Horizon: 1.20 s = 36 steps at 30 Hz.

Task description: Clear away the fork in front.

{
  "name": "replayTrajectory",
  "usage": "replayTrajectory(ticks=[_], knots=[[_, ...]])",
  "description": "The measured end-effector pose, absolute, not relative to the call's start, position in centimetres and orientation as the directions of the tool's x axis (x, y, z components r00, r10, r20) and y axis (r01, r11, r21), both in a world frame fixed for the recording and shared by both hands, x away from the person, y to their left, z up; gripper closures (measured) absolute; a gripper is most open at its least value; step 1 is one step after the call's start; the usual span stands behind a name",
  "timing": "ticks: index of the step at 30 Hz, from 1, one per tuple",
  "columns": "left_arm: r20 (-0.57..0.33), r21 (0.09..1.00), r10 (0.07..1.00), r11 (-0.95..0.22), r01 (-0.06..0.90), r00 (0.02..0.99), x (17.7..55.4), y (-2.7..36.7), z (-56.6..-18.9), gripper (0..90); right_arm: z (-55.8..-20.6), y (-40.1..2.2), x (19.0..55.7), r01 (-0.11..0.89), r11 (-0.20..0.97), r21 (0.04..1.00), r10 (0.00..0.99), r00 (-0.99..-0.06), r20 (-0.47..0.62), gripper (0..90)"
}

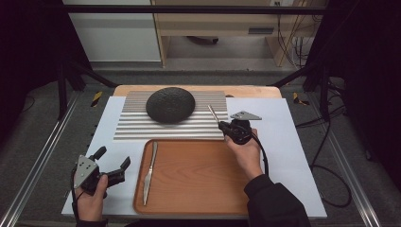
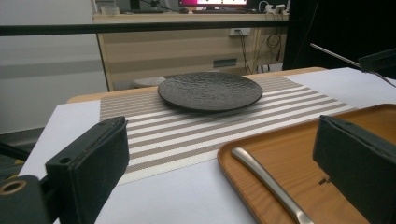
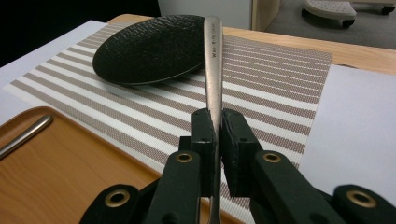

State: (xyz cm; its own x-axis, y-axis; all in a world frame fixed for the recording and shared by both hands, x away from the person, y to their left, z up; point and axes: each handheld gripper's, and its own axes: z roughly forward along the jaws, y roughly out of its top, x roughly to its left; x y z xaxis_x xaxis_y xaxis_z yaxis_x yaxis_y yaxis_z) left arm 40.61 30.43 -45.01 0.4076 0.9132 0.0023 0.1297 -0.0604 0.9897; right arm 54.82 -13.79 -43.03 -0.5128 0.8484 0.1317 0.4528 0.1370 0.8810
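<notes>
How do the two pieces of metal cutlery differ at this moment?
The knife lies flat on the wooden tray, untouched; the held utensil is off the table, clamped by its handle in the right gripper.
The knife sits at the tray's left edge, pointing away from the person; the held utensil points toward the black plate, above the striped placemat.
The knife shows whole; the held utensil's working end is hidden.
Both are slim silver metal.

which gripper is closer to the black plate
Right. The right gripper, clamping a utensil handle, sits just right of the black plate; the left gripper is open, off its front-left.
</notes>
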Motion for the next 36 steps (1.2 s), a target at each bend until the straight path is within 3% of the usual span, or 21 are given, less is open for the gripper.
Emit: replayTrajectory(ticks=[21,36], knots=[[0.049,0.984,0.845,-0.131,0.117,0.532,39.4,24.0,-42.2,4.0,-42.9,-13.3,46.6,0.327,0.155,0.932,0.822,-0.566,0.062,84.0],[0.063,0.983,0.808,-0.151,0.102,0.586,42.0,20.1,-39.2,4.4,-43.0,-12.2,45.4,0.284,0.111,0.952,0.806,-0.586,0.080,84.0]])
